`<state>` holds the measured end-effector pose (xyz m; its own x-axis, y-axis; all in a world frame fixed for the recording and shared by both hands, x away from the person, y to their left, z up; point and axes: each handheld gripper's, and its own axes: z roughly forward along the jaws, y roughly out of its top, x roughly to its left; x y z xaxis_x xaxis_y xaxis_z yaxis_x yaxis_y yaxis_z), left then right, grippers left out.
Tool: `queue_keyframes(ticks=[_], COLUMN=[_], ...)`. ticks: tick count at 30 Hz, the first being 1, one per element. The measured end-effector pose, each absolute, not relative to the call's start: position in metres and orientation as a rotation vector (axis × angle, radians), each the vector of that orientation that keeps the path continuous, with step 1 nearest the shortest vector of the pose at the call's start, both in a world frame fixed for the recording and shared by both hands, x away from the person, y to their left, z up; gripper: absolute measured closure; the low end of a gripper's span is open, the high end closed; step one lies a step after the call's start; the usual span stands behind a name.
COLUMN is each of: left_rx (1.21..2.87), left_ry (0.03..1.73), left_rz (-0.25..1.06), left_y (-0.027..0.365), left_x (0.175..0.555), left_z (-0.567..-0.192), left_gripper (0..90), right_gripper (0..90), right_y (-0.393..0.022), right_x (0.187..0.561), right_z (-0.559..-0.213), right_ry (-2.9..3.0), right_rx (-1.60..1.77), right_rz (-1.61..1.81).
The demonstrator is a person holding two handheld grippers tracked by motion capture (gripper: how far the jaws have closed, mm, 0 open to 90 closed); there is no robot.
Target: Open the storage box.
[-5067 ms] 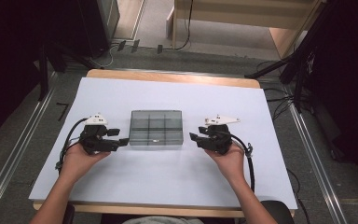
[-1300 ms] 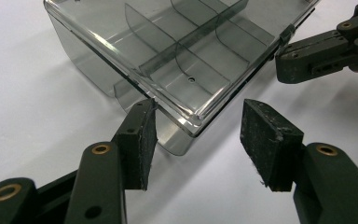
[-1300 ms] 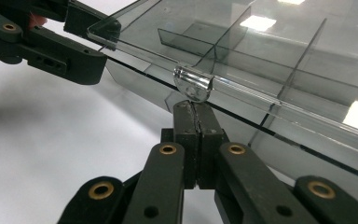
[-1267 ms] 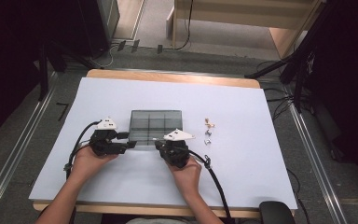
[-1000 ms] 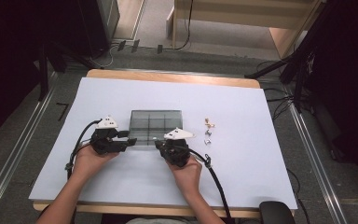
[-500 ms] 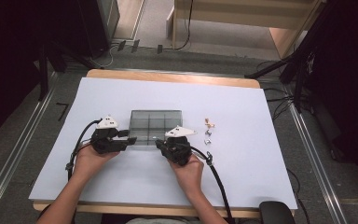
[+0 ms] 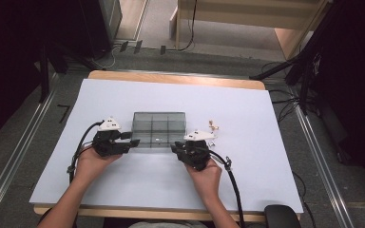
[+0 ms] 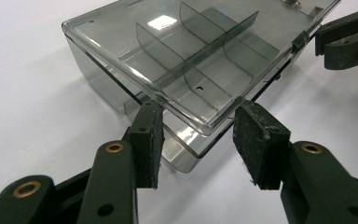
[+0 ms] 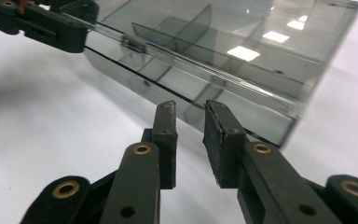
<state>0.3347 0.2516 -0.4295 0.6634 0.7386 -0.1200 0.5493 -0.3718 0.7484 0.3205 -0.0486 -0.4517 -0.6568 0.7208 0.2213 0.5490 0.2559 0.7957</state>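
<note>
While the person's left hand (image 7: 91, 161) rests on the white sheet (image 7: 247, 166) that covers the table, the left gripper (image 7: 132, 142) sits at about nine o'clock from the clear plastic box (image 7: 159, 128), at the box's near left corner. From the left gripper view, the gripper's two black pads (image 8: 260, 140) stand partly apart on either side of that corner of the box (image 8: 186, 60); the corner pokes into the gap, and whether the pads press on it I cannot tell. The lid lies shut on the box, and curved dividers show through it, splitting the inside into compartments.

That box sits near the middle of the sheet, its long side running from nine to three o'clock.

At about five o'clock from the box, the right gripper (image 7: 175, 148) is held in the right hand (image 7: 208, 176), with its jaws pointing toward the box's near right corner. In the right gripper view, its pads (image 9: 221, 140) have just been opening and stand a little apart, with nothing between them; the box's front wall (image 9: 205, 88) lies just beyond their tips, with the other gripper (image 9: 51, 23) at ten o'clock.

At three o'clock from the box, a few small metal parts (image 7: 213, 127) lie loose on the sheet, just past the right gripper.
</note>
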Motion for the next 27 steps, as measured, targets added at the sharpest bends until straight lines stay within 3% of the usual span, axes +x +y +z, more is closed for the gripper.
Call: queue_keyframes(ticks=[14,27], left_rx=[2.061,2.067], left_ry=[1.012,1.059], left_rz=[0.291,0.294], left_y=[0.251,0.250], left_x=[0.335,0.336], left_z=[-0.424,-0.414], left_gripper=[53.8,49.3], right_gripper=[74.6,66.6], right_y=[-0.072,-0.076], right_x=[0.326,0.335], right_z=[-0.449,-0.435], right_ry=[2.260,2.263], right_rx=[1.248,1.244], right_rz=[1.347,1.359])
